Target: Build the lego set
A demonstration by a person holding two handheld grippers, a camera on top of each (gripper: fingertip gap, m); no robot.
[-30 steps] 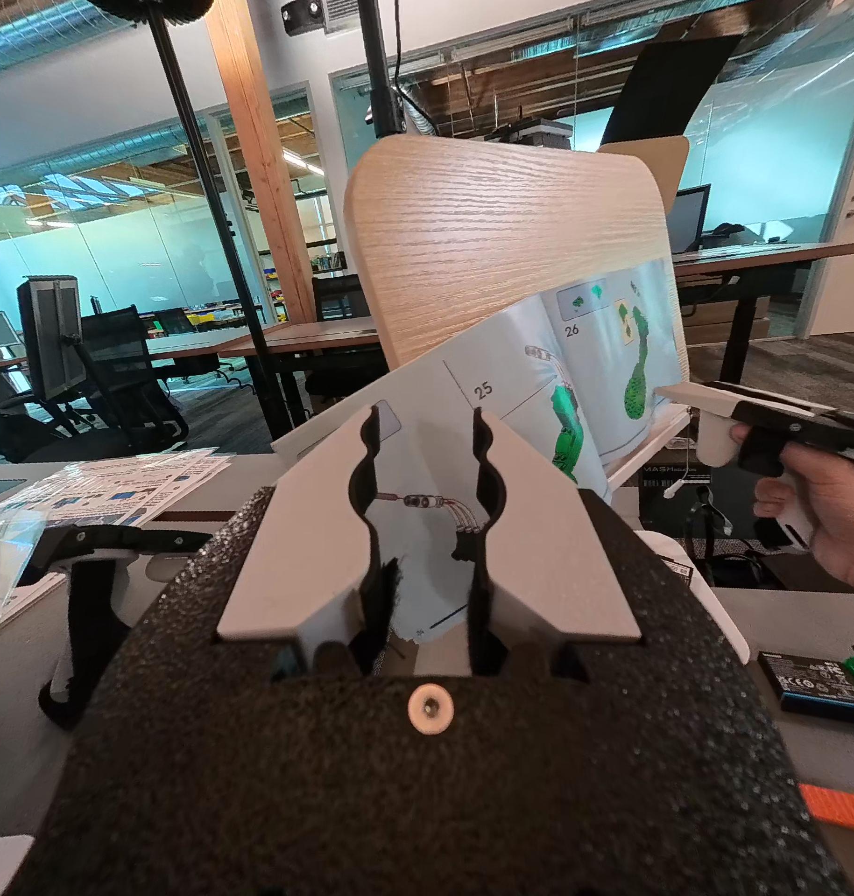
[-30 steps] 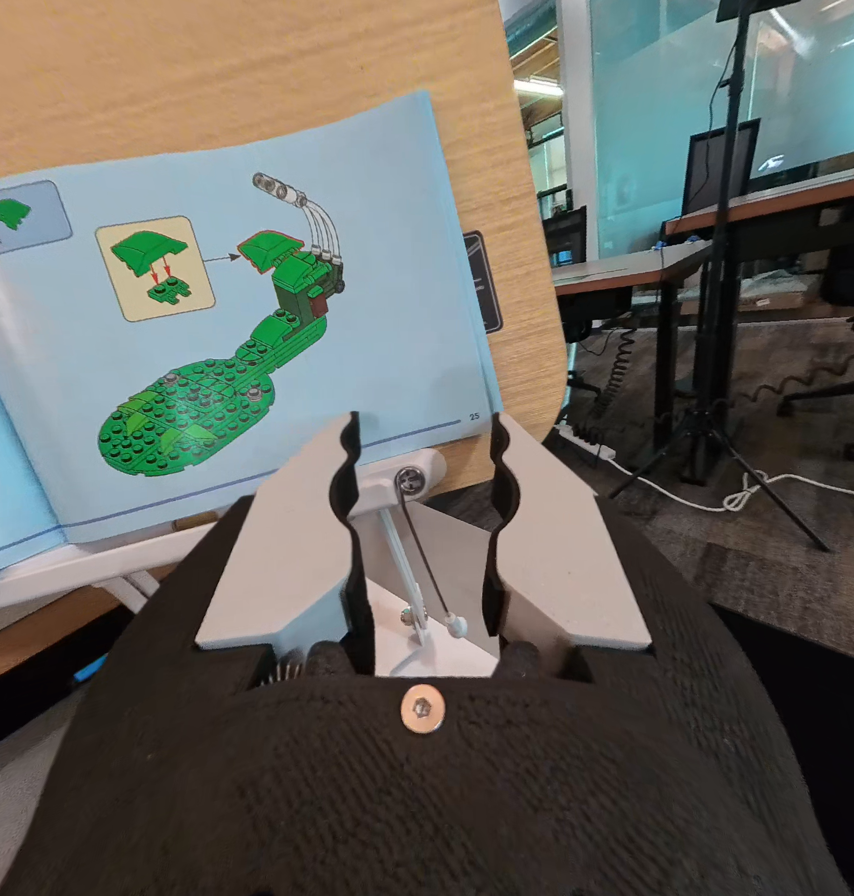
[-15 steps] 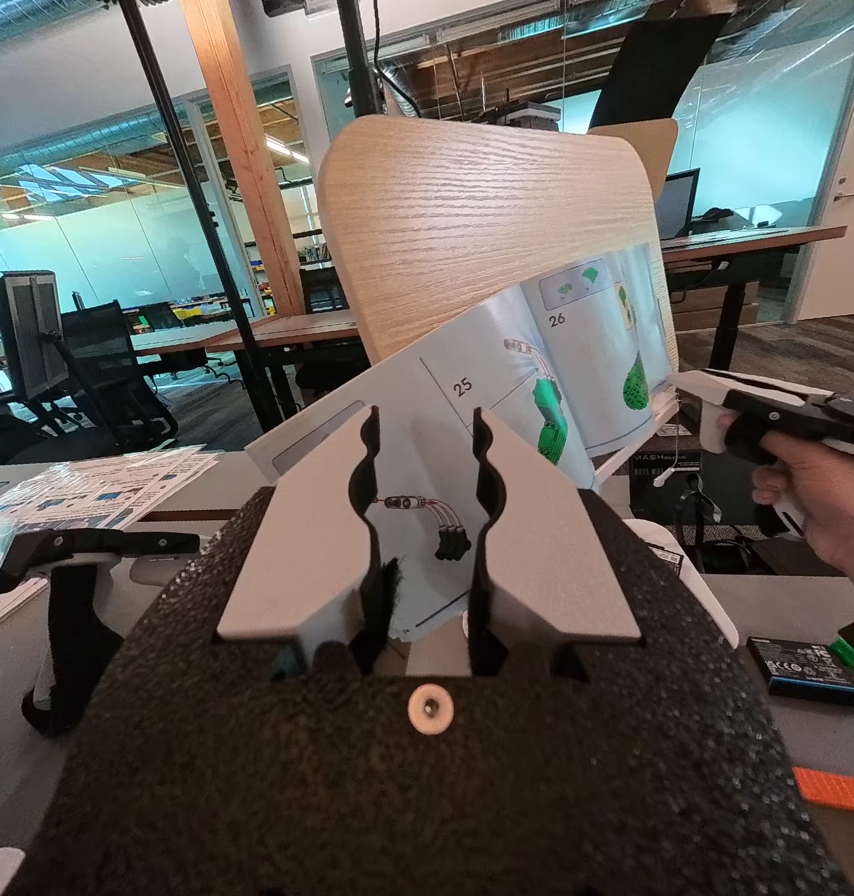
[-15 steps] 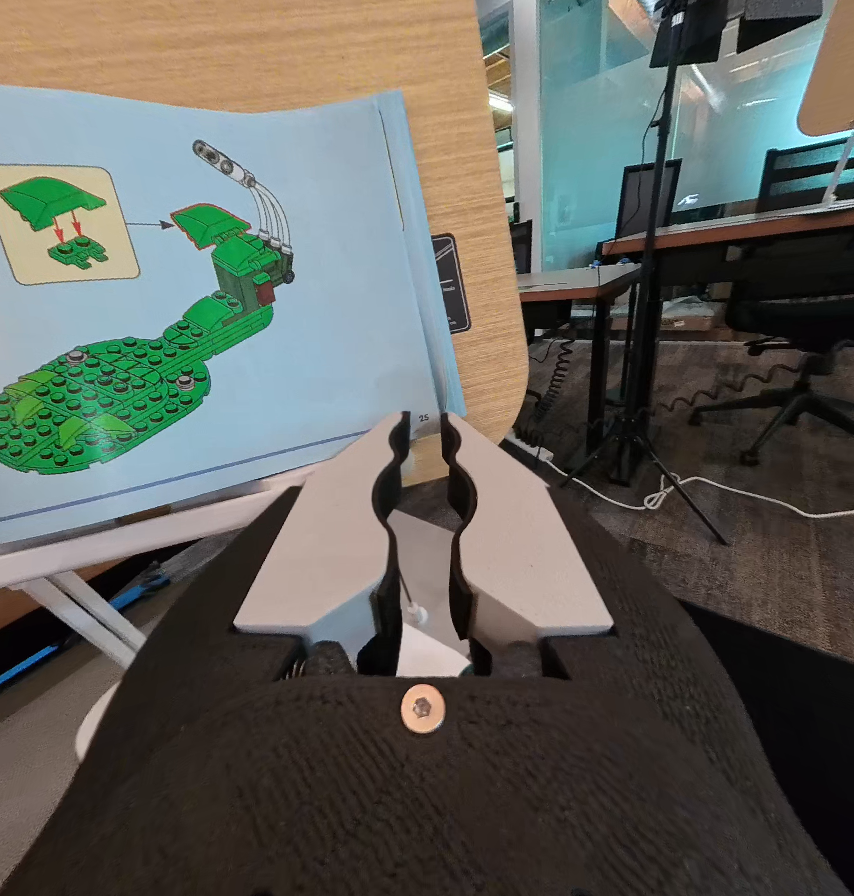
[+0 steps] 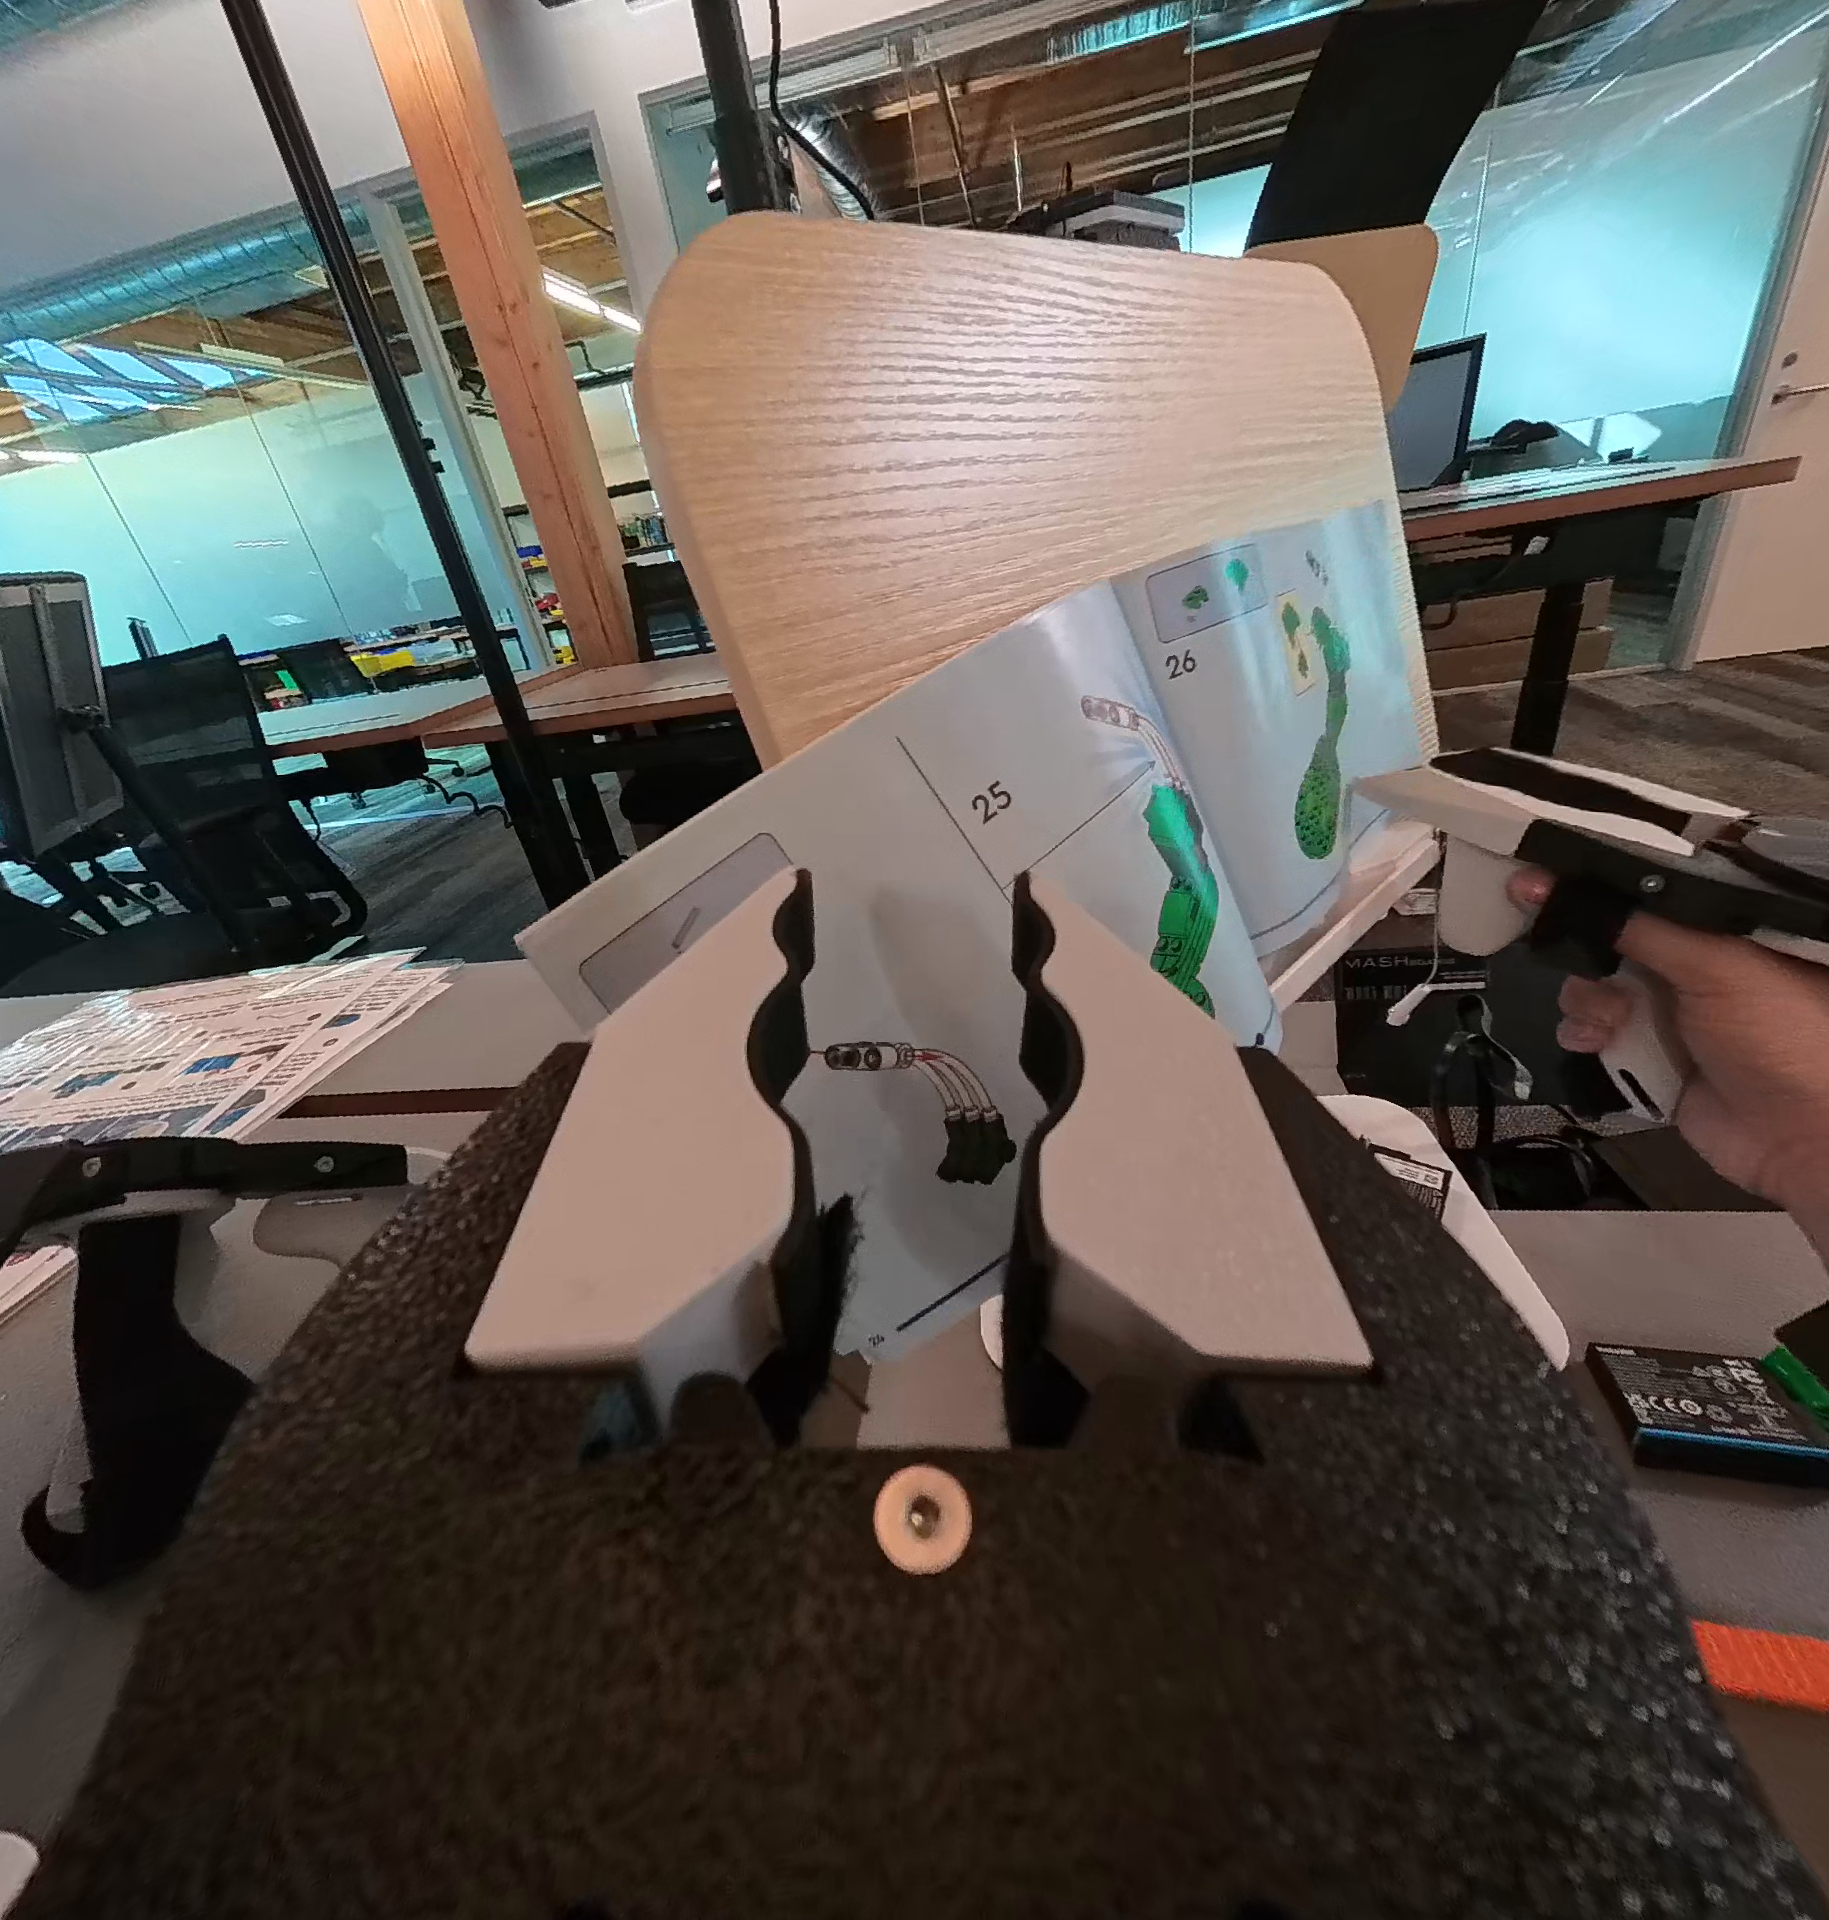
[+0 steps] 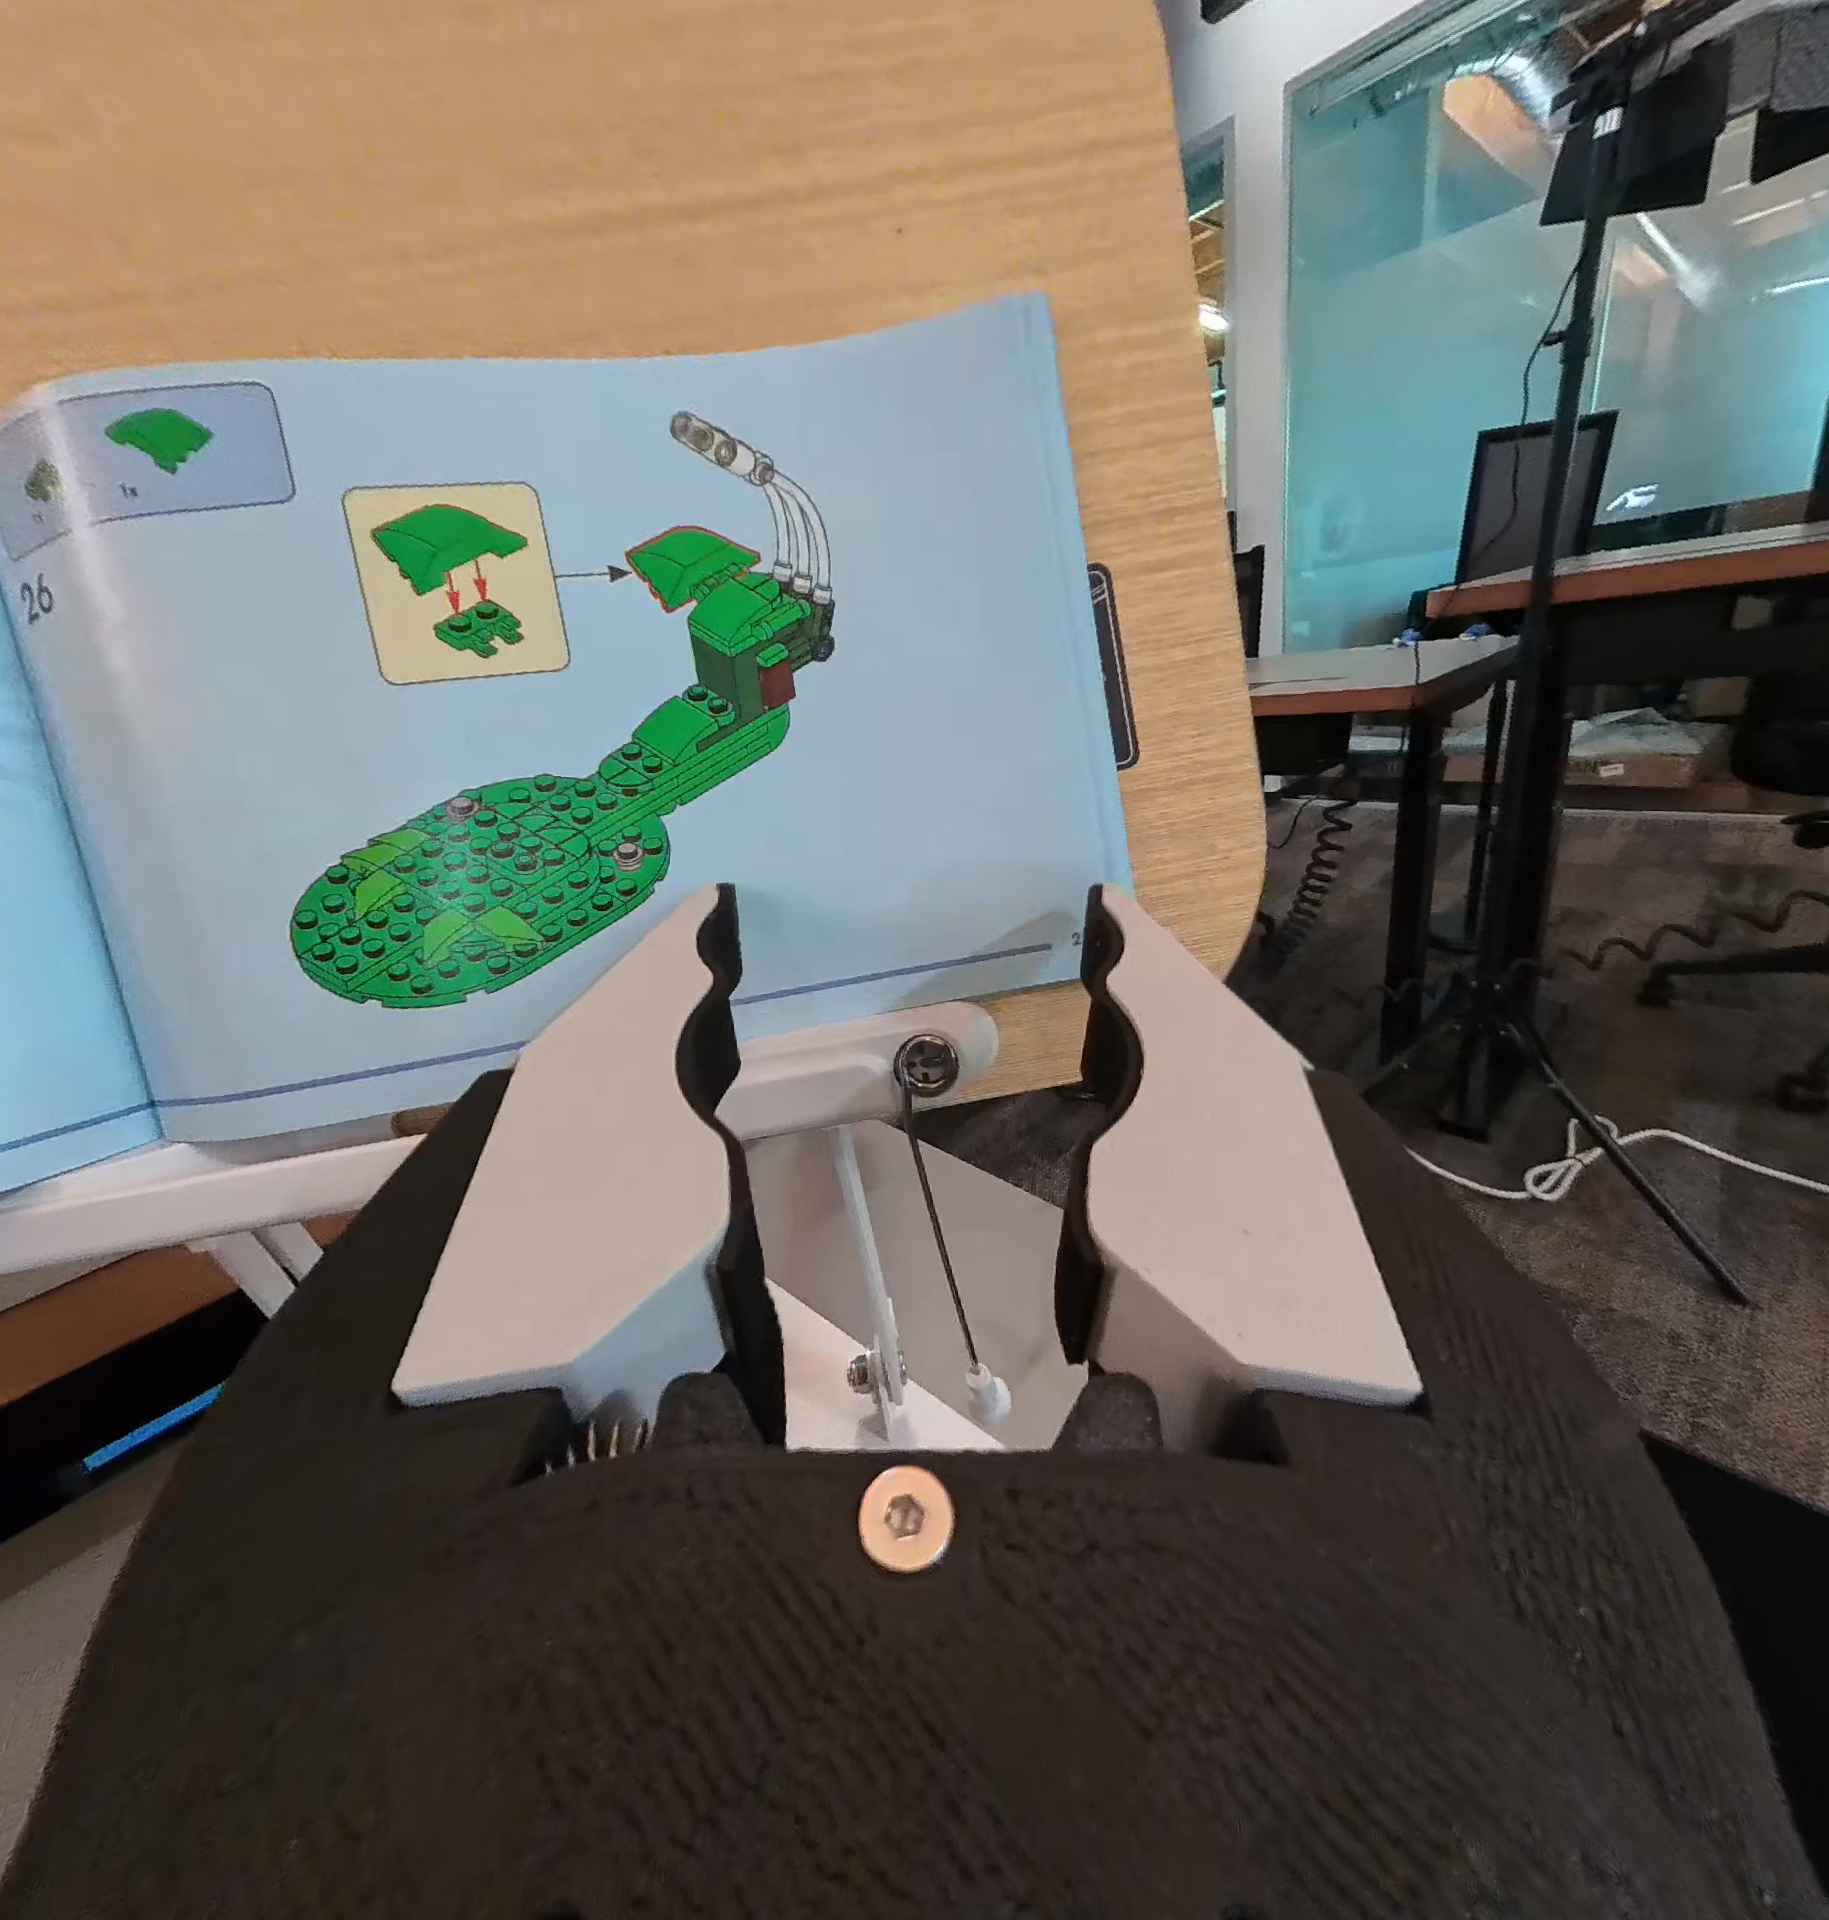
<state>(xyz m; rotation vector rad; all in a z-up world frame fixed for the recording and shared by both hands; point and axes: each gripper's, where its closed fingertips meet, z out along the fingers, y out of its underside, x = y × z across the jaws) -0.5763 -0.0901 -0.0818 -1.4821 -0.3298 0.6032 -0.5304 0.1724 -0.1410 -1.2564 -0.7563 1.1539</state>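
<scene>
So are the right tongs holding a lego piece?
No, the right tongs are open and empty, pointing at the instruction booklet propped on its white stand.

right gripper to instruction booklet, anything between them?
Only the white stand ledge holding the instruction booklet; the right gripper is open and empty, per the right wrist view.

The right gripper [image 6: 910, 935], nearly closed half a second ago, has been opened wide again; the instruction booklet [image 6: 598, 665] is now seen toward 10 o'clock.
</scene>
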